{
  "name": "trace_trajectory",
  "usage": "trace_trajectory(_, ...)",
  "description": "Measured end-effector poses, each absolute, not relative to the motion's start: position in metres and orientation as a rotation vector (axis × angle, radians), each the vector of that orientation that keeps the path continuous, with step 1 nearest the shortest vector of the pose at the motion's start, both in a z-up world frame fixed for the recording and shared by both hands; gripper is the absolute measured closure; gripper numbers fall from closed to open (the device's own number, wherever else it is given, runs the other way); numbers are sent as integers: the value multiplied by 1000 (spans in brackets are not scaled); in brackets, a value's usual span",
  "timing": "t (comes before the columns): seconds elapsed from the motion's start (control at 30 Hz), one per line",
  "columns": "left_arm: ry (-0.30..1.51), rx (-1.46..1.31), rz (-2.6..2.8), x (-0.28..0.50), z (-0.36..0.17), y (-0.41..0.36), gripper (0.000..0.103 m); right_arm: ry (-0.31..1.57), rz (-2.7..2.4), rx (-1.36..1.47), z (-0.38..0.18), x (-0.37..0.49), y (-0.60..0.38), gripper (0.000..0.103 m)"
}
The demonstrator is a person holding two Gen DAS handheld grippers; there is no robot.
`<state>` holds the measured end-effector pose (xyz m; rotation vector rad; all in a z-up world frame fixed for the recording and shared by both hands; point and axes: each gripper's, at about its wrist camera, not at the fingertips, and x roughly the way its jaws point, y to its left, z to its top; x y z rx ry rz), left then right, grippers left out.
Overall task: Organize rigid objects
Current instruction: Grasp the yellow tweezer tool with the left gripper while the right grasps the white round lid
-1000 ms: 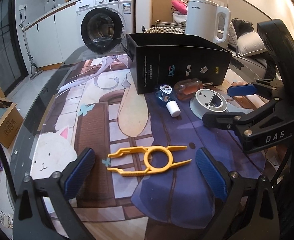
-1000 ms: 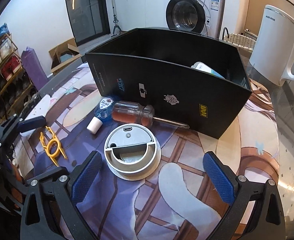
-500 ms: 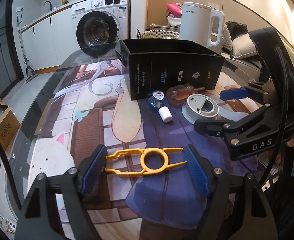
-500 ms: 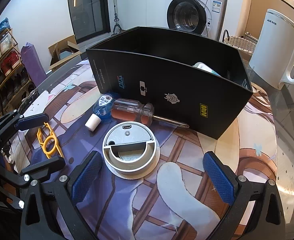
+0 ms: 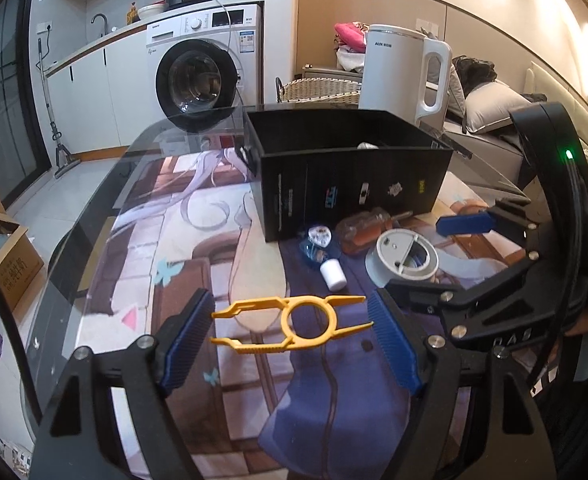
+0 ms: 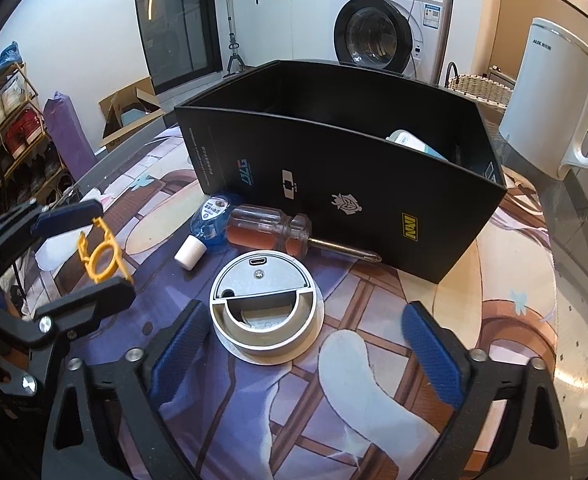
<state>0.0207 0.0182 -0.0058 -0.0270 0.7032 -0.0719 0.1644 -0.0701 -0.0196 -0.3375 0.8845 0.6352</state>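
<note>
Glass table (image 5: 105, 216), printed mat (image 6: 394, 380) (anime art), black box (image 6: 334, 184)

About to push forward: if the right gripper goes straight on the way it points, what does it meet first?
The round grey disc, lying just ahead between the open fingers of the right gripper. Beyond it lie the screwdriver and the black box; depth is uncertain.

one yellow plastic tool (image 5: 294, 325), one screwdriver (image 6: 281, 235), one small blue bottle (image 6: 207, 225) and one round grey device (image 6: 265, 303) lie on the mat. one black box (image 6: 346, 184) stands behind them with at least one item inside. one white kettle (image 6: 560, 98), one washing machine (image 6: 386, 26) and two grippers also show.
</note>
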Motion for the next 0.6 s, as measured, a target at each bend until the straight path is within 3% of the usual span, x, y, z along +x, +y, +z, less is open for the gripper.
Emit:
trace_trajectory(0.37, 661, -51, -68, 39, -1, 23, 24, 864, 658, -340, -18, 162, -74, 24)
trace_trajectory(0.6, 649, -66, -80, 40, 4, 24, 24, 847, 671, -340, -17, 158, -78, 42)
